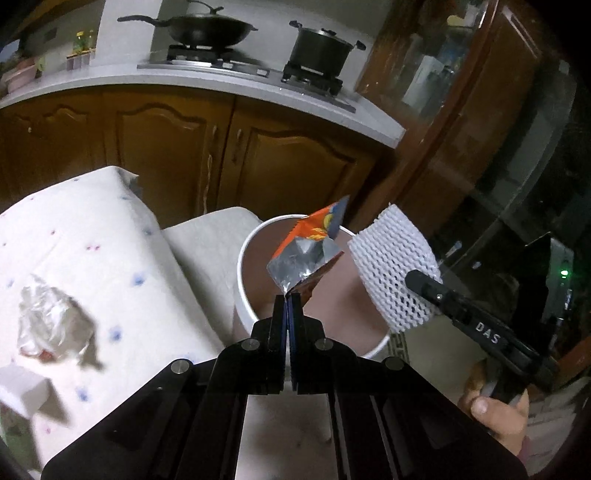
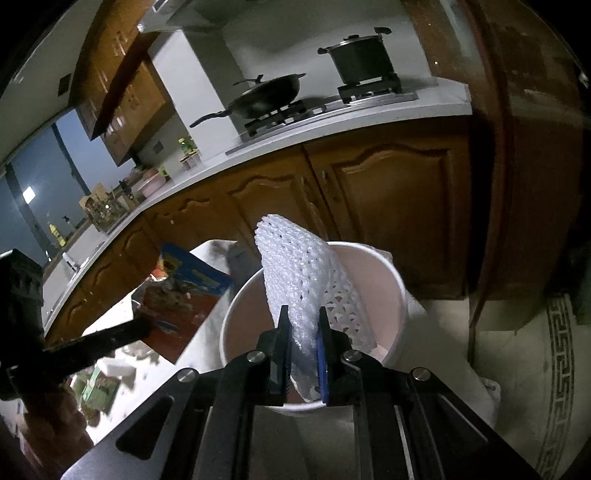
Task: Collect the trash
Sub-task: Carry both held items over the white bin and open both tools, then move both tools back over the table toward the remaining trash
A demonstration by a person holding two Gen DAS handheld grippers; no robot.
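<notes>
My left gripper (image 1: 290, 295) is shut on a torn orange and silver snack wrapper (image 1: 306, 251) and holds it over the open white bin (image 1: 245, 295). My right gripper (image 2: 303, 325) is shut on a white foam fruit net (image 2: 299, 273) and holds it above the same bin (image 2: 400, 295). In the left wrist view the net (image 1: 391, 262) and the right gripper's finger (image 1: 424, 284) hang over the bin's right rim. A crumpled clear plastic bag (image 1: 51, 321) lies on the dotted white tablecloth (image 1: 110, 229).
A white block (image 1: 22, 387) lies at the table's near left. Snack packets and a blue box (image 2: 192, 273) lie on the table left of the bin. Wooden cabinets (image 1: 177, 147) and a counter with a wok (image 1: 207, 29) and pot (image 1: 321, 44) stand behind. Tiled floor (image 2: 517, 350) shows at right.
</notes>
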